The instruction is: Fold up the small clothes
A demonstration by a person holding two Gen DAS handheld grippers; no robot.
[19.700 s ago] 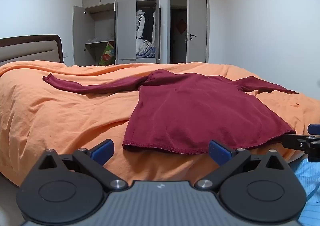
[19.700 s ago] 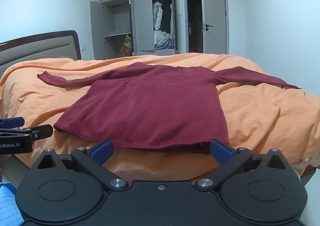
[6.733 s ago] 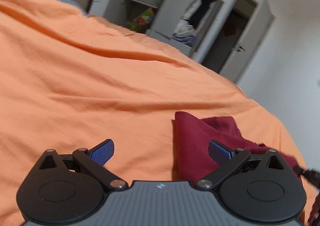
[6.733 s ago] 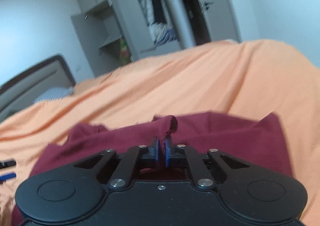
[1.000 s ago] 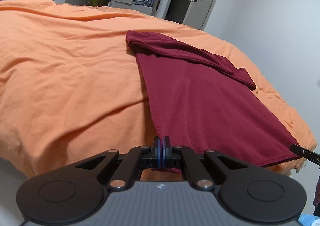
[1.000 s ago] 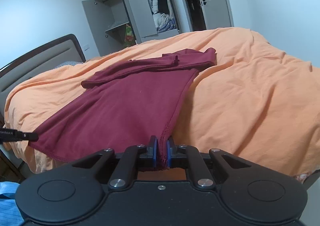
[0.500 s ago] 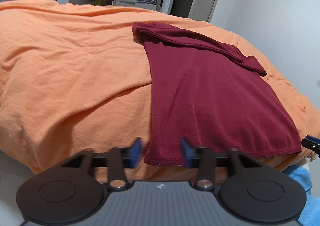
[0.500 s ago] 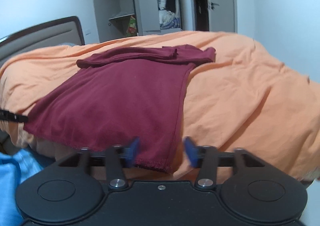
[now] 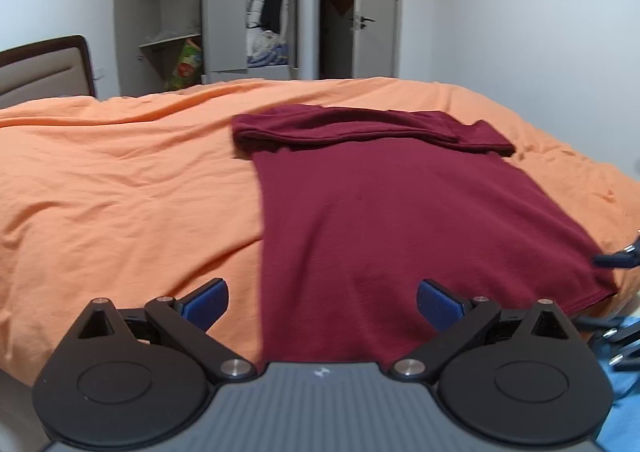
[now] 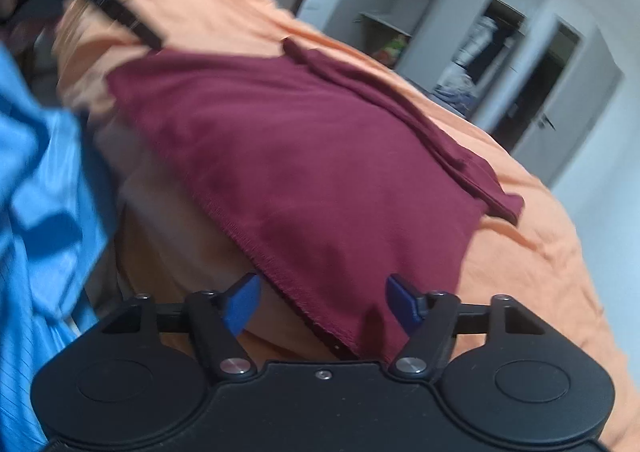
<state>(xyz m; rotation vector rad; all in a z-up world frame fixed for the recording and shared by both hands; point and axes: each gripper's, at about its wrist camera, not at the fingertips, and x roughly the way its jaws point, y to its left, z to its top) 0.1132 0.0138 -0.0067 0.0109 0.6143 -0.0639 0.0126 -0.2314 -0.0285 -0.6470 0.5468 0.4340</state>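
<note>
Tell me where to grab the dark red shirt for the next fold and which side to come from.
Grip the dark red shirt at its two hem corners, one in each gripper, coming in from the foot of the bed. The hem hangs over that near edge, so open jaws can probably slide around it. The sleeves are already folded across the far end.

Ahead of my left hand-held gripper (image 9: 322, 302) the bed (image 9: 120, 188), under a rumpled orange cover, carries a dark red long-sleeved top (image 9: 384, 220) lying flat, sleeves folded across its far end.
</note>
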